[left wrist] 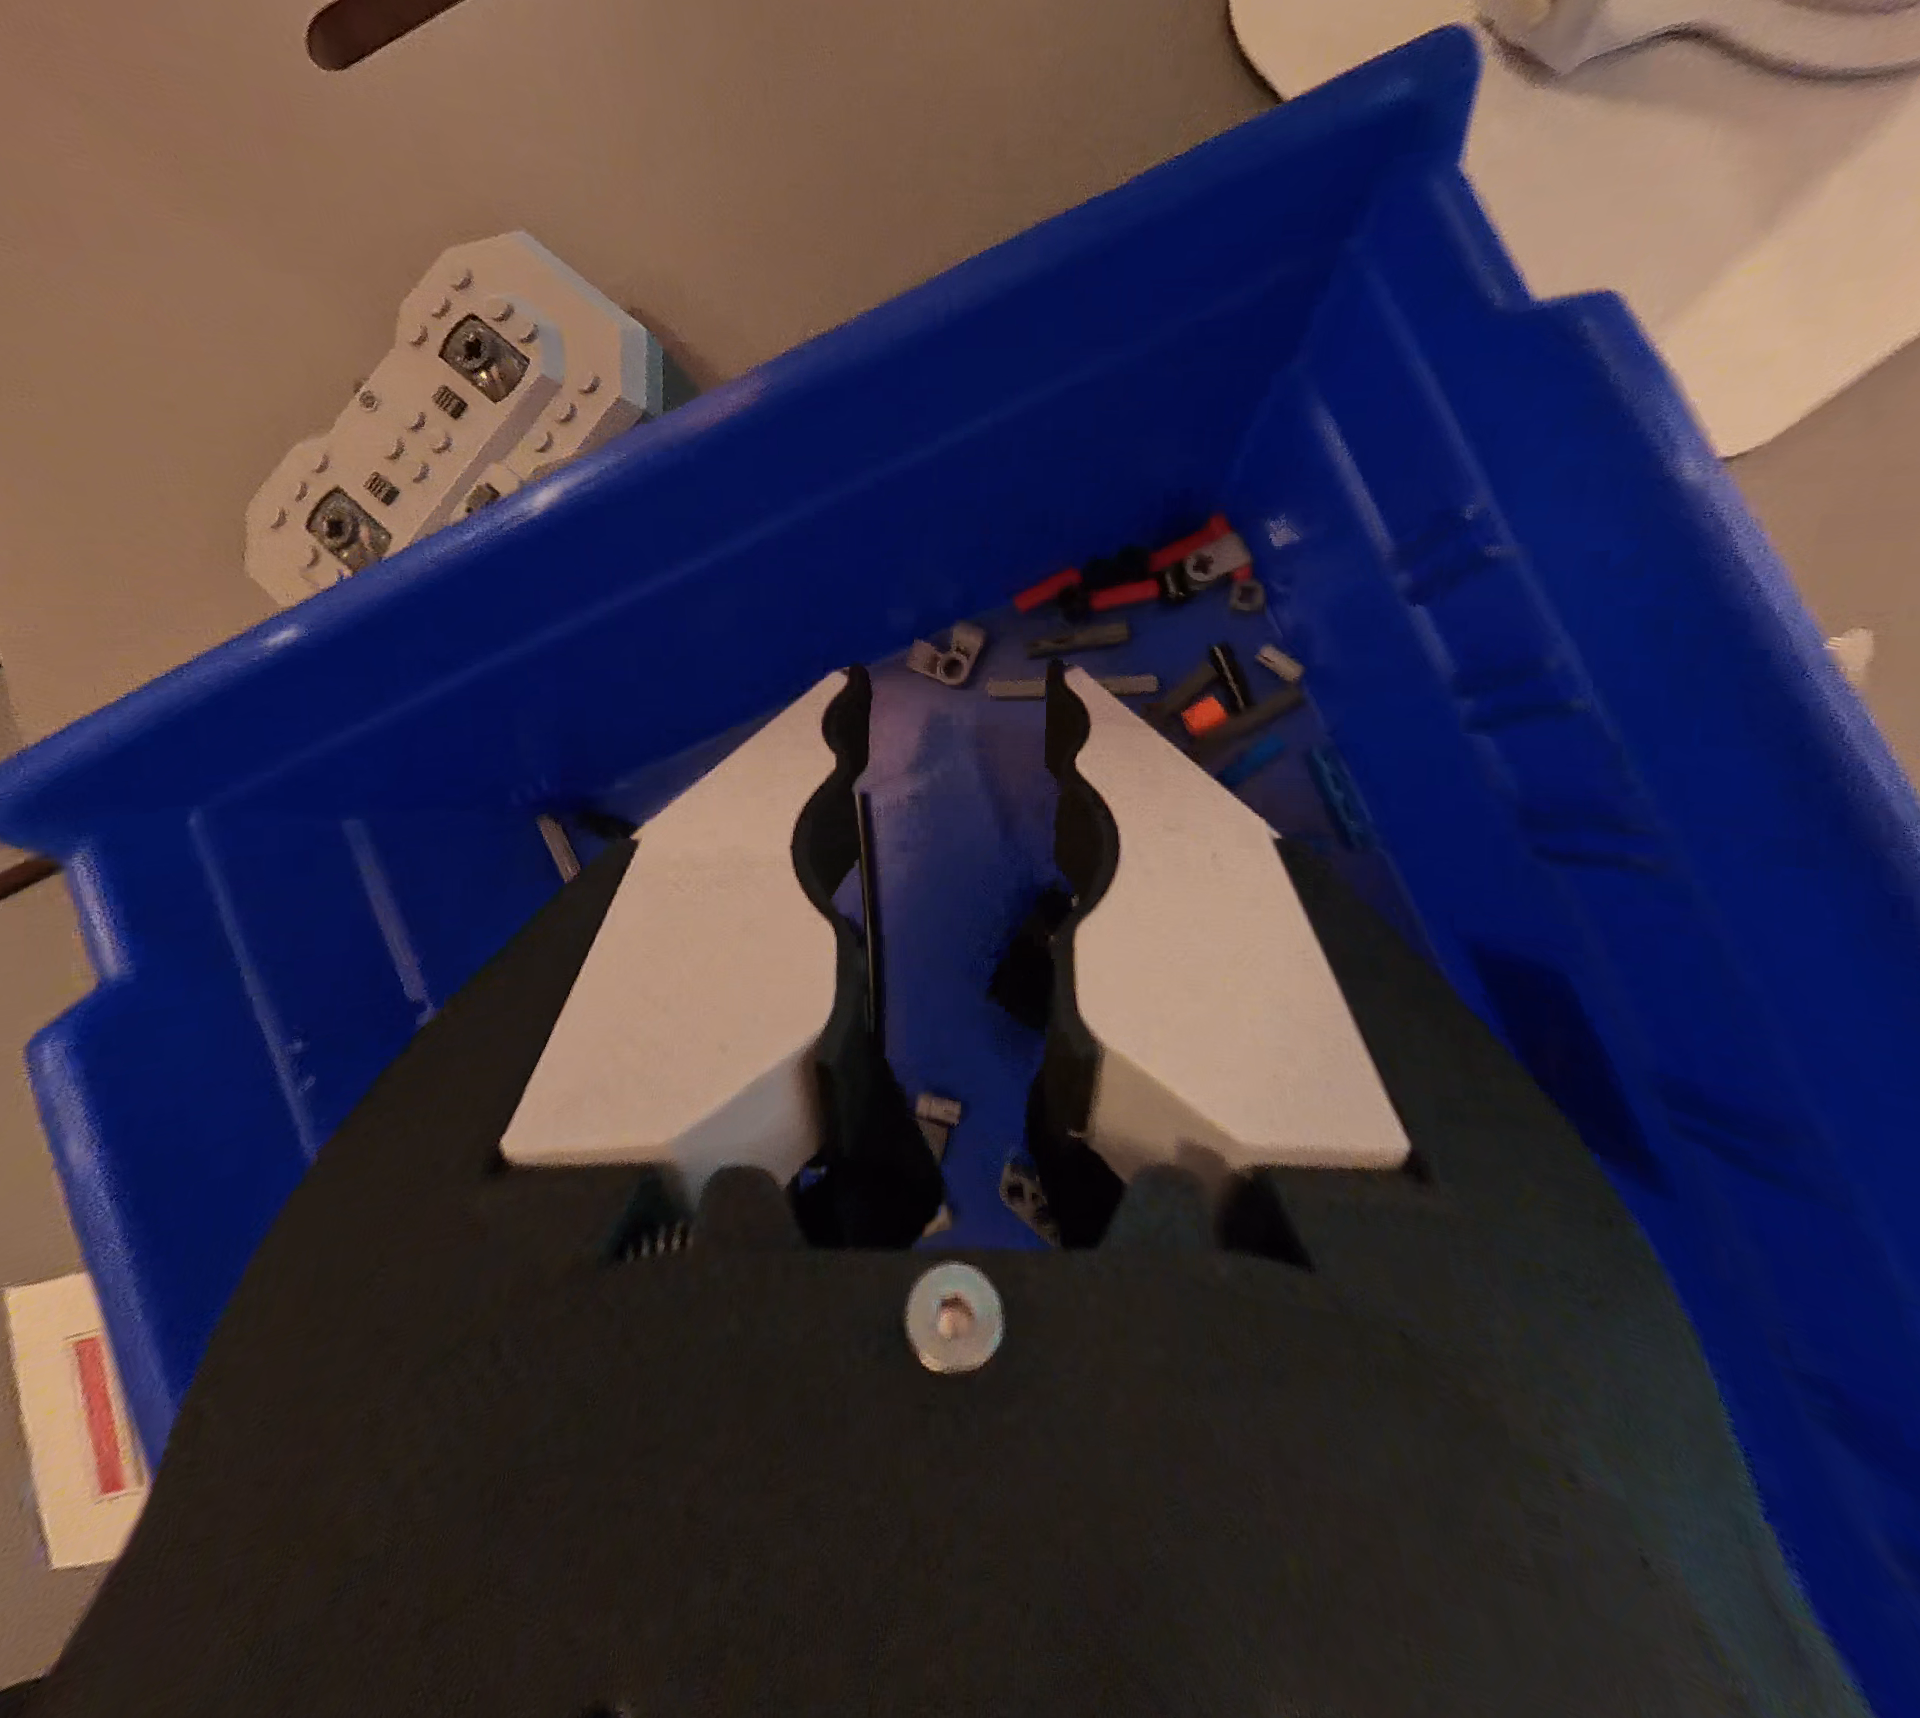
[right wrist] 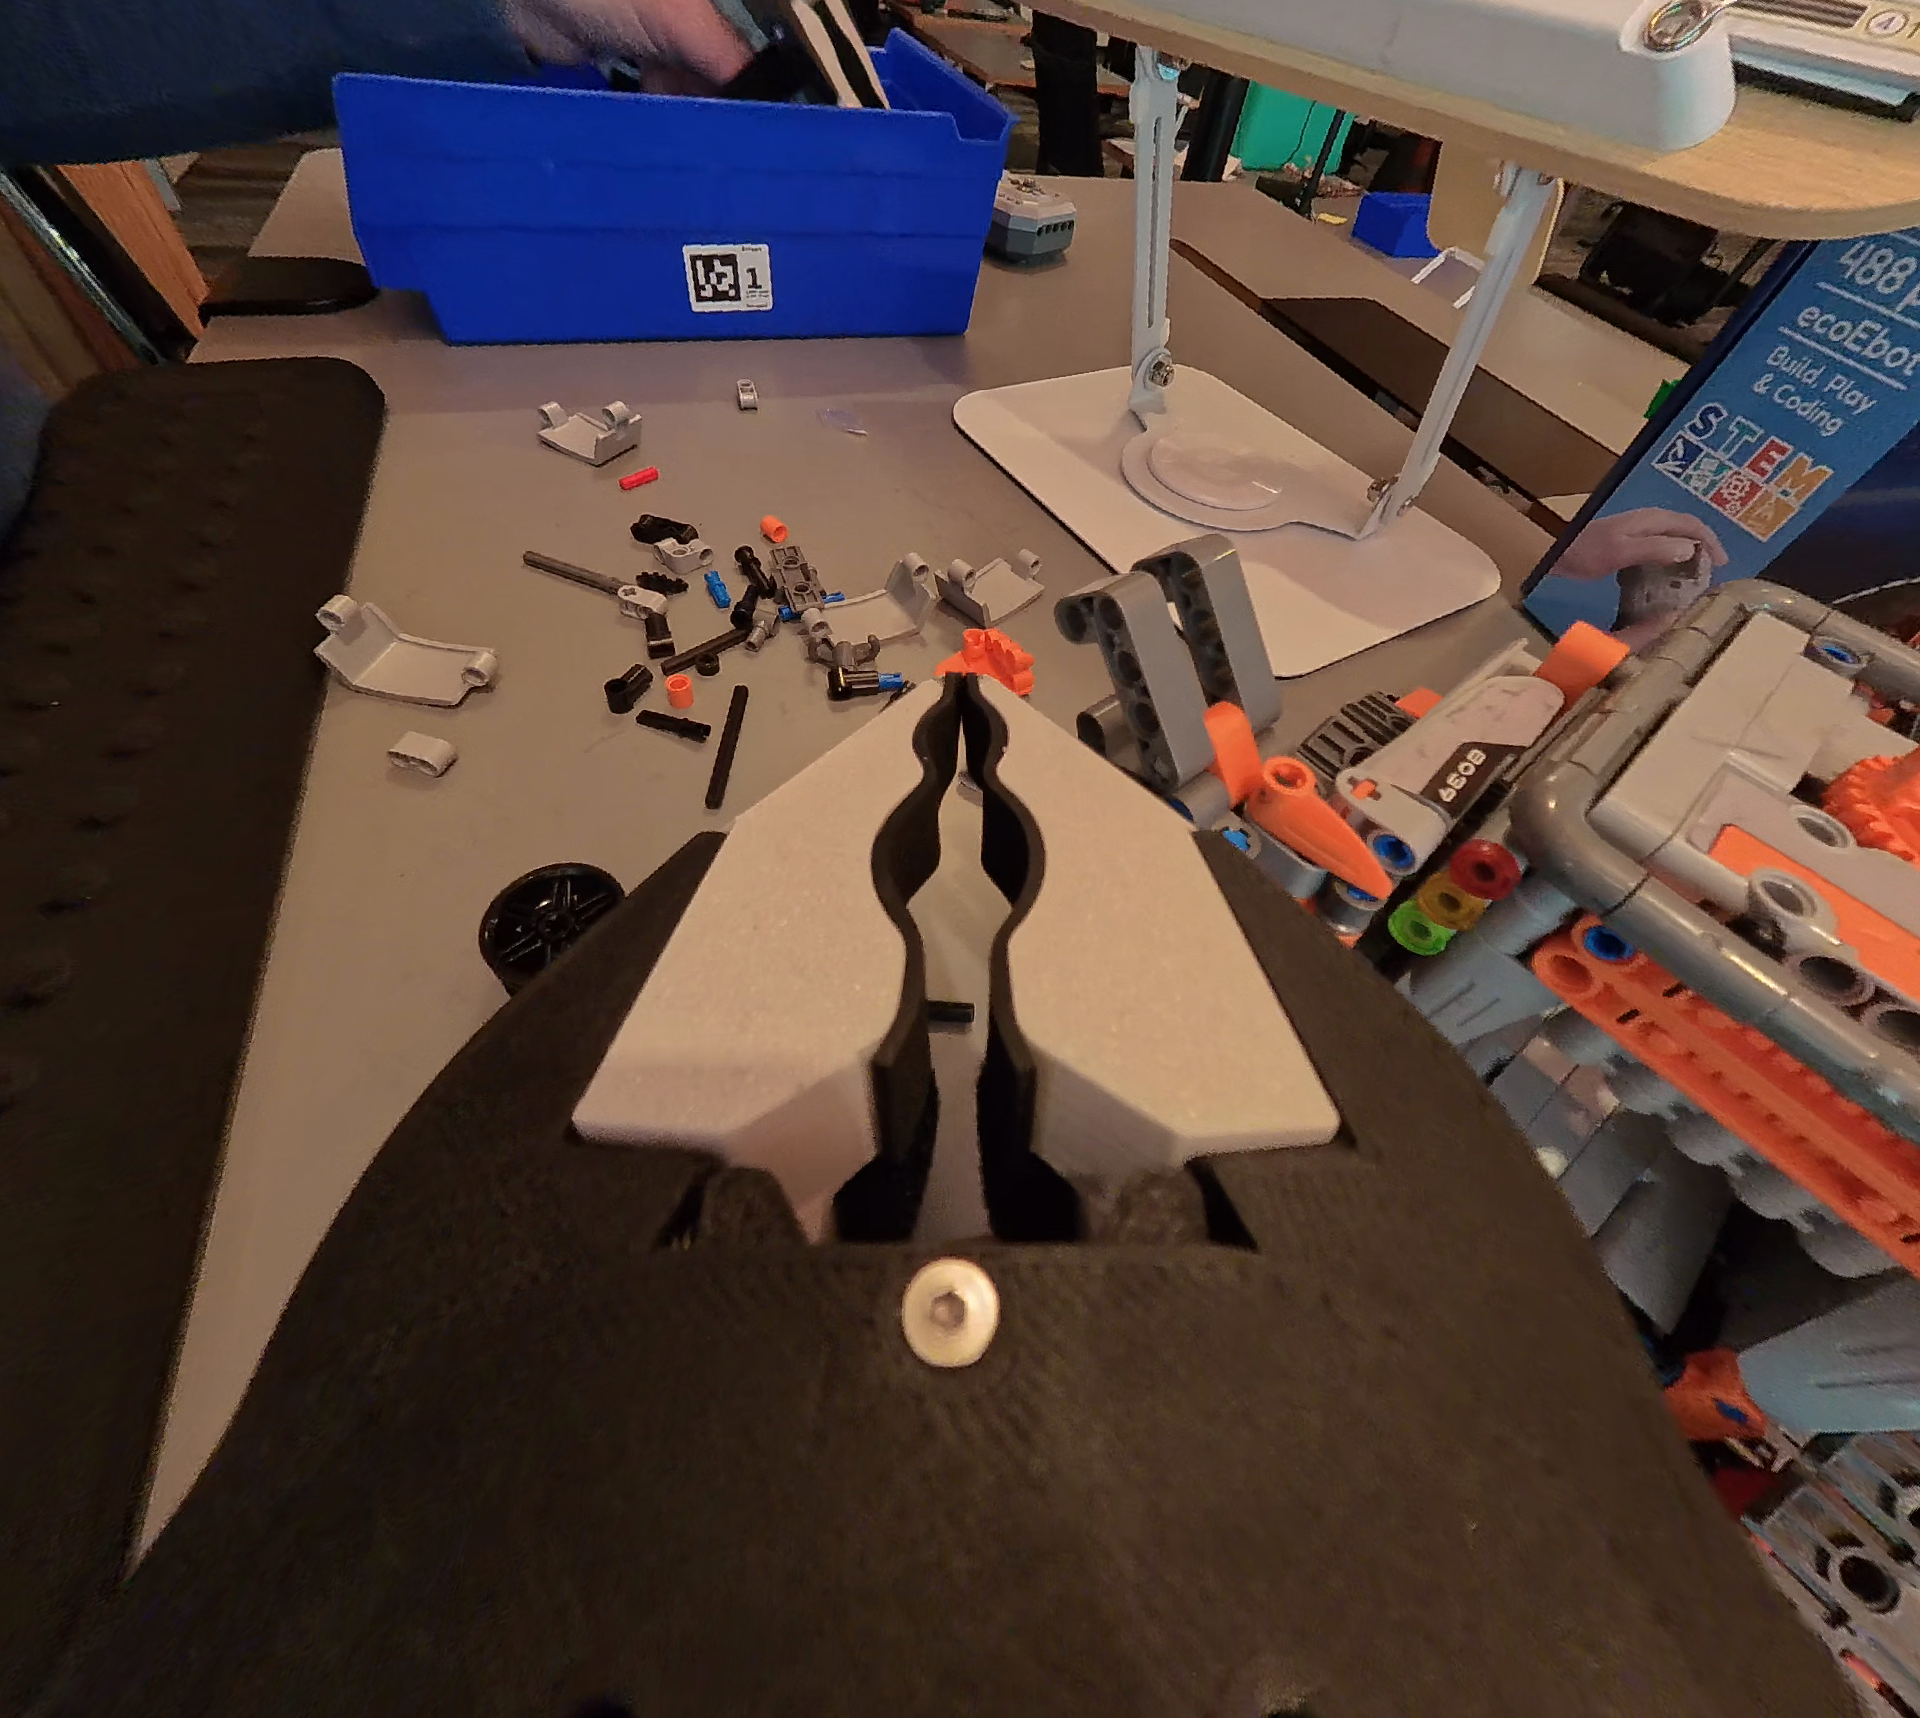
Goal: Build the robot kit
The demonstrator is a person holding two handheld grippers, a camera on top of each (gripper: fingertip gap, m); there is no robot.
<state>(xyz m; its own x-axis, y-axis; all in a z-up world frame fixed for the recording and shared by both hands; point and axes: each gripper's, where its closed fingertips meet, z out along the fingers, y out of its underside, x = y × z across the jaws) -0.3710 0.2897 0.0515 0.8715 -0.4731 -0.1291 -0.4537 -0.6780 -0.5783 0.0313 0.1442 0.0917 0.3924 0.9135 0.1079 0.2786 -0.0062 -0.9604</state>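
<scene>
My left gripper point(left wrist: 956, 692) is open and reaches down inside a blue bin point(left wrist: 727, 546). Its tips hang over the bin floor, near small red, black and grey building parts point(left wrist: 1153, 619) in the far corner. A thin black rod point(left wrist: 865, 910) lies along its left finger; I cannot tell whether it touches. In the right wrist view a hand holds this gripper point(right wrist: 790, 27) in the bin point(right wrist: 665, 255). My right gripper point(right wrist: 958, 689) is shut on a small orange toothed part point(right wrist: 987, 655), just above the grey table.
Loose small parts point(right wrist: 727, 619) and grey curved panels point(right wrist: 400, 655) lie on the table. A black wheel point(right wrist: 551, 920) sits left of my right gripper. An orange-grey model point(right wrist: 1662, 941) stands right, a white booklet stand point(right wrist: 1226, 473) behind, a black mat point(right wrist: 156, 681) left. Left tips to right tips: about 45 cm.
</scene>
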